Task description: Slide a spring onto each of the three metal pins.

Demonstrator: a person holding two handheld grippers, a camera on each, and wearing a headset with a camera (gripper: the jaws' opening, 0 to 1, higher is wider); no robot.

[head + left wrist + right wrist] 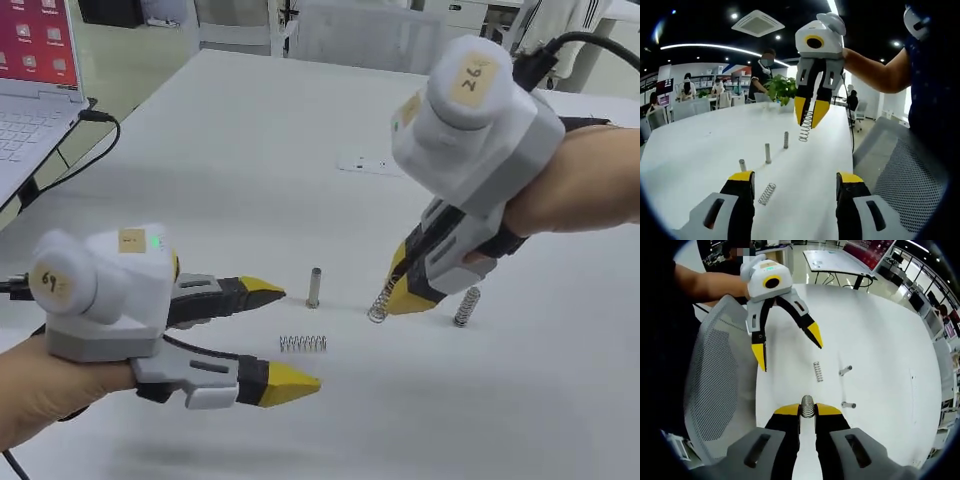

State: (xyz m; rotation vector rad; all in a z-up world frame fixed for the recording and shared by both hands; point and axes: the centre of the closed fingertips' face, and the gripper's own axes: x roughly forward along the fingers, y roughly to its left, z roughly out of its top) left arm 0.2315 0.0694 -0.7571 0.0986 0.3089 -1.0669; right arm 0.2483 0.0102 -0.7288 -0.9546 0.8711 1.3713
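Observation:
My right gripper point(405, 295) is shut on a spring point(380, 300) that hangs tilted from its yellow tips just above the white table point(250, 180). In the right gripper view the held spring point(808, 406) sits end-on between the jaws. To its left stands a bare metal pin point(314, 287), and to its right a pin carries a spring point(467, 306). A loose spring point(303, 344) lies flat between the open jaws of my left gripper point(285, 337). The left gripper view has two bare pins point(742, 165) point(768, 153), the sprung pin point(786, 139) and the loose spring point(767, 193).
A laptop point(30, 80) with a black cable sits at the table's far left. A white socket strip point(365, 163) lies further back. A grey mesh chair point(910, 170) stands at the table's edge, with a plant point(782, 90) and seated people beyond.

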